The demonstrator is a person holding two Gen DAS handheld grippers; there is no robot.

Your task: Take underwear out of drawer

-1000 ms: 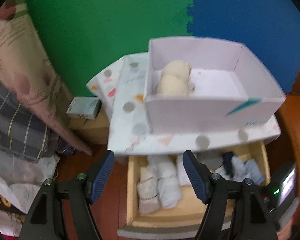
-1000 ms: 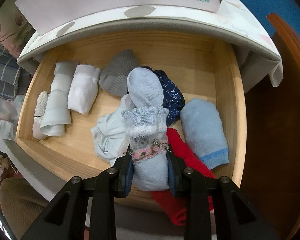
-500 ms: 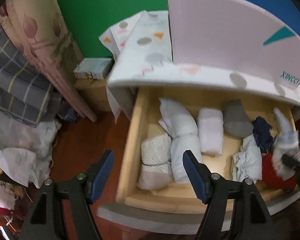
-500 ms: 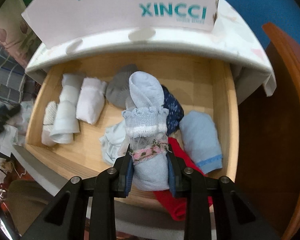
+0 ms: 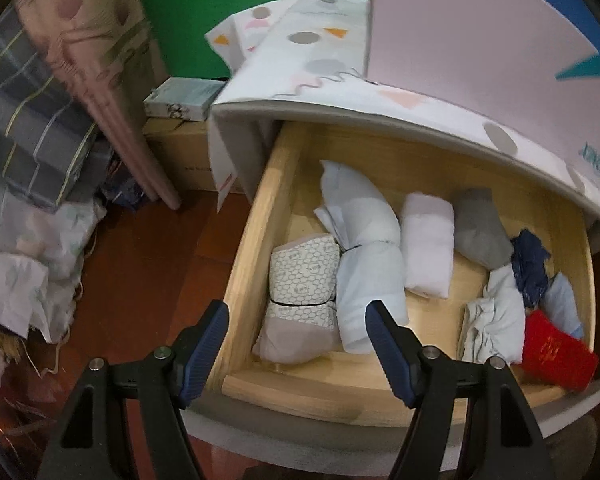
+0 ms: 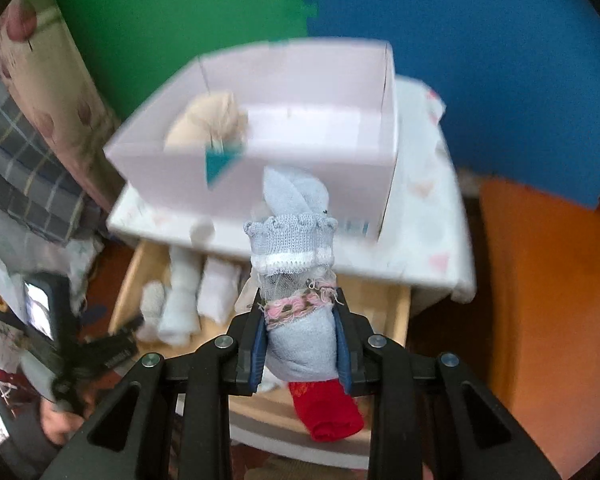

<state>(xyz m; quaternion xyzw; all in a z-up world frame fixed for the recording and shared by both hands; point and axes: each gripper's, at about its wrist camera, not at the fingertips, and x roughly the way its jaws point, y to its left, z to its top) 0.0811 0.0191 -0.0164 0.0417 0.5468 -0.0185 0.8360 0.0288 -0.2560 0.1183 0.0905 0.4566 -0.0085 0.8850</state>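
My right gripper is shut on a rolled light-blue underwear bundle with lace trim, held high above the open wooden drawer. Beyond it stands a pale pink box holding a beige roll. In the left wrist view the drawer lies just under my left gripper, which is open and empty. Below its fingers lie a patterned white roll and a pale blue roll. A white roll, a grey one, crumpled pieces and a red one fill the right side.
The cabinet top carries a patterned white cloth. Folded plaid bedding and crumpled cloths pile up on the floor at left, beside a small box. A hand grips the left tool. An orange surface stands on the right.
The right gripper rose out of the drawer with the light-blue bundle, so the pink box's inside now shows. The left gripper dropped toward the drawer's left end and stayed open.
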